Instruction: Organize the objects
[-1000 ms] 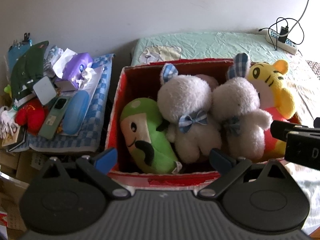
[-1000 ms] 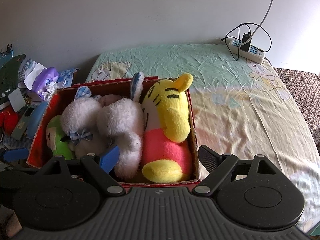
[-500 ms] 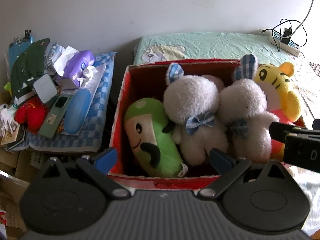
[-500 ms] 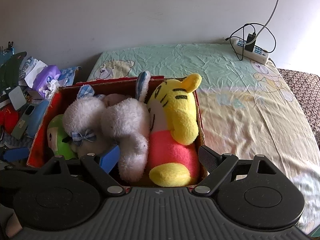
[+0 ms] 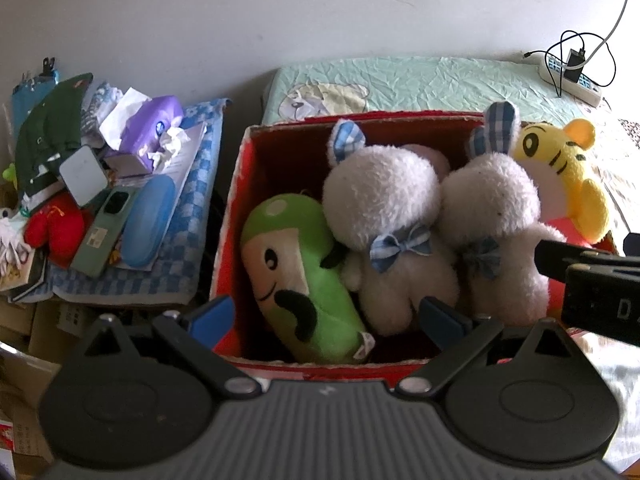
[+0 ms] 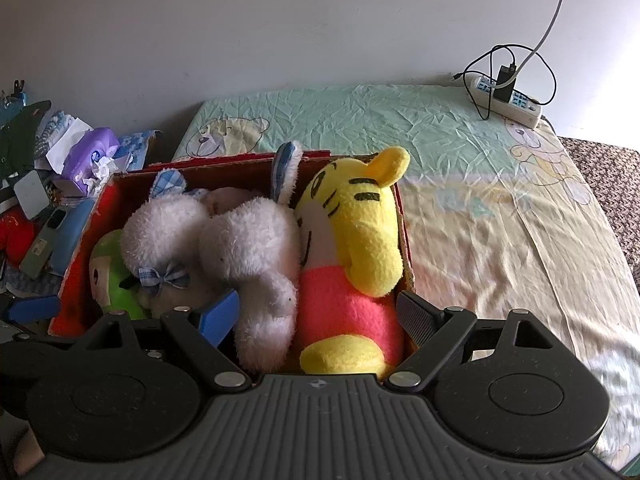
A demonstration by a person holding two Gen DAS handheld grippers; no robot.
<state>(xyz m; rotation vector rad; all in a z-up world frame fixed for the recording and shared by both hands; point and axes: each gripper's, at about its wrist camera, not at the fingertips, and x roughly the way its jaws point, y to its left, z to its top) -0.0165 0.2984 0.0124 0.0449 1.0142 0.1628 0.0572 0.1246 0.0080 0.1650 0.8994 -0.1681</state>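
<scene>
The yellow tiger plush (image 6: 352,240), stood lengthwise in the red box (image 6: 80,256), is framed just ahead of the right gripper (image 6: 318,312), spread wide and empty, the nearer one.

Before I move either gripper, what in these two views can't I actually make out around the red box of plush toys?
- Red box floor: hidden in both views by the plush toys.
- Pinkish item behind the white bunnies: mostly covered, identity unclear.
- Yellow tiger: its lower body in the left wrist view is blocked by the right gripper.
- Clutter pile: cut off by the left edge in both views.
- Power strip sockets: too small to read.
</scene>
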